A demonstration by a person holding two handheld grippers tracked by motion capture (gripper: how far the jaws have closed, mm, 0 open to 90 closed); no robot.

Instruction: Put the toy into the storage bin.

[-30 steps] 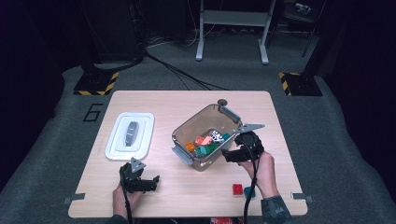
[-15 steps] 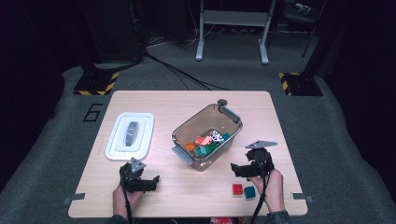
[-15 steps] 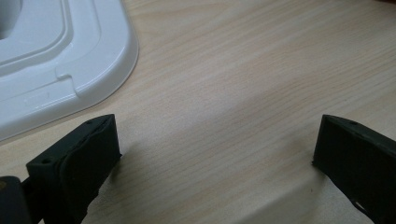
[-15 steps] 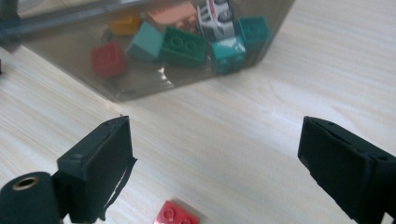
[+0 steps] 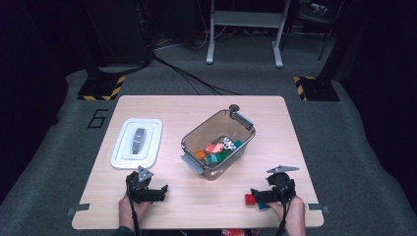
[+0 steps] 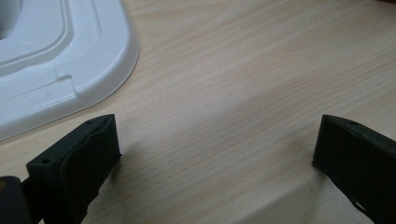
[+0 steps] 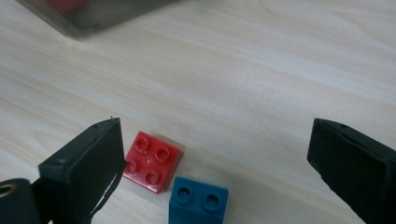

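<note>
Lying between the wide-open, empty right tool's (image 7: 215,154) jaws: red brick (image 7: 152,161), blue brick (image 7: 198,201).

Layout of the table (image 5: 162,105) with respect to the two hand-held grippers.

The left gripper (image 5: 158,190) lies at the near left edge; the lid (image 5: 136,142) lies just beyond it, slightly to its left. The right gripper (image 5: 256,194) lies at the near right edge, well apart from the left one. Two bricks (image 7: 152,161) lie side by side, touching, between its jaws, nearer the left jaw in the right gripper view. The tub (image 5: 238,121) stands mid-table, beyond and between both grippers, tilted to the table edges, with a pile of bricks (image 5: 216,150) inside. A small knob (image 5: 234,106) sits behind the tub's far corner.
</note>
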